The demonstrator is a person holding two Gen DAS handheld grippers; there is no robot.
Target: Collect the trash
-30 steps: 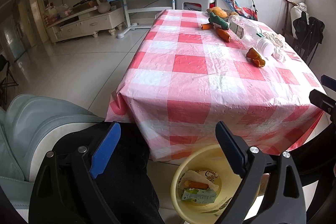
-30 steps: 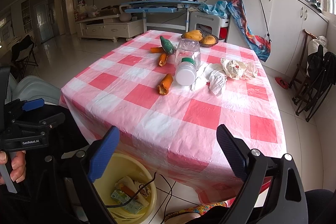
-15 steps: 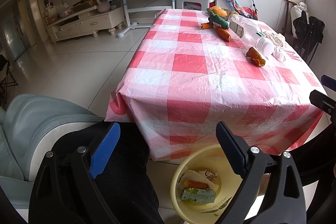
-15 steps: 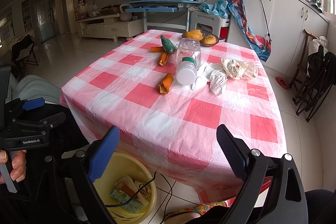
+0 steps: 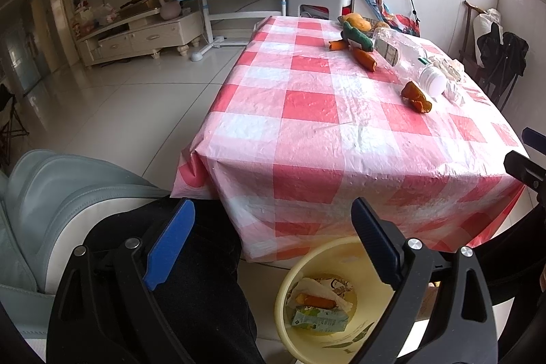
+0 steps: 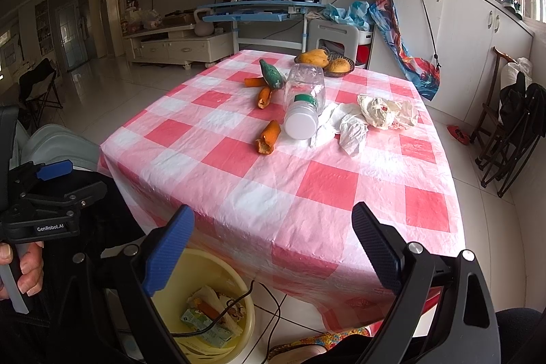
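Observation:
Trash lies on a red-and-white checked table (image 6: pixel 327 186): an orange peel piece (image 6: pixel 268 137), a clear plastic bottle (image 6: pixel 303 101) on its side, crumpled tissues (image 6: pixel 355 128) and a wrinkled bag (image 6: pixel 389 113). Farther back lie two more peel pieces (image 6: pixel 263 98) and a green wrapper (image 6: pixel 271 74). A yellow bin (image 5: pixel 324 299) stands on the floor under the near table edge, holding a carton and scraps. My left gripper (image 5: pixel 273 248) is open over the bin's left side. My right gripper (image 6: pixel 273 248) is open too, empty, at the near table edge.
A bowl of fruit (image 6: pixel 327 62) sits at the table's far end. A grey-white seat (image 5: pixel 51 193) and a person's dark-clad leg (image 5: pixel 191 278) are at my left. A folded chair (image 6: pixel 512 132) stands right of the table. A cable (image 6: pixel 259 299) trails over the bin.

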